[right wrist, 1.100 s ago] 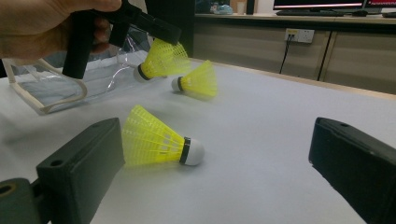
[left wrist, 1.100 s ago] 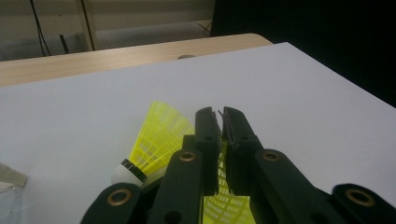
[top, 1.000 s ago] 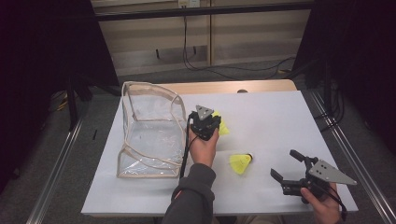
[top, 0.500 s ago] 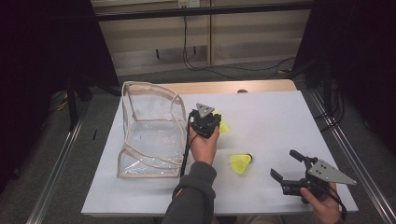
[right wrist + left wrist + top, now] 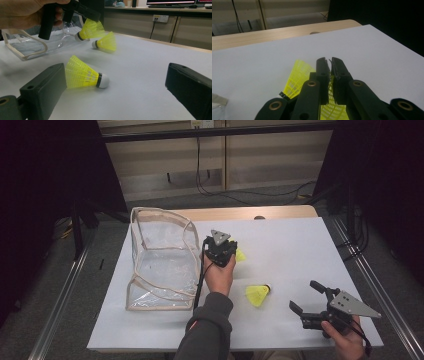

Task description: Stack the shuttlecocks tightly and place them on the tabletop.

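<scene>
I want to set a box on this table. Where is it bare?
Bare: the far right of the white table, and the near left edge before the clear bag. Crowded: the middle, with the left gripper, the shuttlecocks and the right gripper.

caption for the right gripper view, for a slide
Open right gripper faces a lying yellow shuttlecock while the left gripper lifts another.

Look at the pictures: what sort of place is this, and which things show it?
Probably a lab or office set up for recording: a white-covered table, cables and a wall socket behind it, and computer monitors on a counter.
</scene>
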`<state>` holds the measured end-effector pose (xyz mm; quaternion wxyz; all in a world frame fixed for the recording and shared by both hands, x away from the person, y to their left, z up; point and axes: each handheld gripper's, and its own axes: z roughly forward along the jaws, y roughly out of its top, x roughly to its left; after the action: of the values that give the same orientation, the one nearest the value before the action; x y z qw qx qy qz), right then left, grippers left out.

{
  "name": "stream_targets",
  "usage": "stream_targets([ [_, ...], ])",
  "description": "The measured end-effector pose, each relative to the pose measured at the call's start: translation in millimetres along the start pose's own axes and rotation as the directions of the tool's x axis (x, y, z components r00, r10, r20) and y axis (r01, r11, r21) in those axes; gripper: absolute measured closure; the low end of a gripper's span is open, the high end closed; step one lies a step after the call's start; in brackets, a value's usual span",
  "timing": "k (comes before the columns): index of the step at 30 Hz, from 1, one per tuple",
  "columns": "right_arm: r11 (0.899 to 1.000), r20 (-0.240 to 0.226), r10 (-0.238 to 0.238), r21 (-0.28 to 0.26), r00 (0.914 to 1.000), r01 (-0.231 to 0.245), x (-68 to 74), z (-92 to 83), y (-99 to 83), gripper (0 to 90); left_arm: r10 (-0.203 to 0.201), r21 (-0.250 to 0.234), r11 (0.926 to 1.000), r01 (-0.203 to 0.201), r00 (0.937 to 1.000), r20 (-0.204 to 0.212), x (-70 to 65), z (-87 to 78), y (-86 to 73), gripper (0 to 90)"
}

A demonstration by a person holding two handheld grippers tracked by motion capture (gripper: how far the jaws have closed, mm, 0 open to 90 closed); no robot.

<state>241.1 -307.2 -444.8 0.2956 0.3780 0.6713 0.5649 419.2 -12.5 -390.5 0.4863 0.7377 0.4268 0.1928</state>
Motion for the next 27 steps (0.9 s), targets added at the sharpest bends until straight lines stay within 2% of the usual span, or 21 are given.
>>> stream_targets([
  [13,1.000,0.000,-0.004,-0.001,1.0000,0.004,1.2,-0.3,0.5,2.4,-0.023,-0.005,0.9997,0.023,0.9996,0.015,-17.9,-5.1,7.2,85.0],
  [14,1.000,0.000,-0.002,0.002,1.0000,0.002,1.3,-0.3,0.4,2.4,-0.014,-0.003,0.9999,0.014,0.9997,0.018,-18.3,-4.8,7.8,85.0],
  [21,1.000,-0.001,-0.006,0.003,1.0000,0.006,1.2,0.3,0.1,2.4,-0.014,0.007,0.9999,0.014,0.9998,0.016,-23.0,3.2,10.8,85.0],
  [27,1.000,0.002,-0.004,0.004,1.0000,0.004,0.8,-0.3,0.1,2.5,0.007,0.008,0.9999,-0.008,0.9995,0.030,-29.8,12.5,12.8,85.0],
])
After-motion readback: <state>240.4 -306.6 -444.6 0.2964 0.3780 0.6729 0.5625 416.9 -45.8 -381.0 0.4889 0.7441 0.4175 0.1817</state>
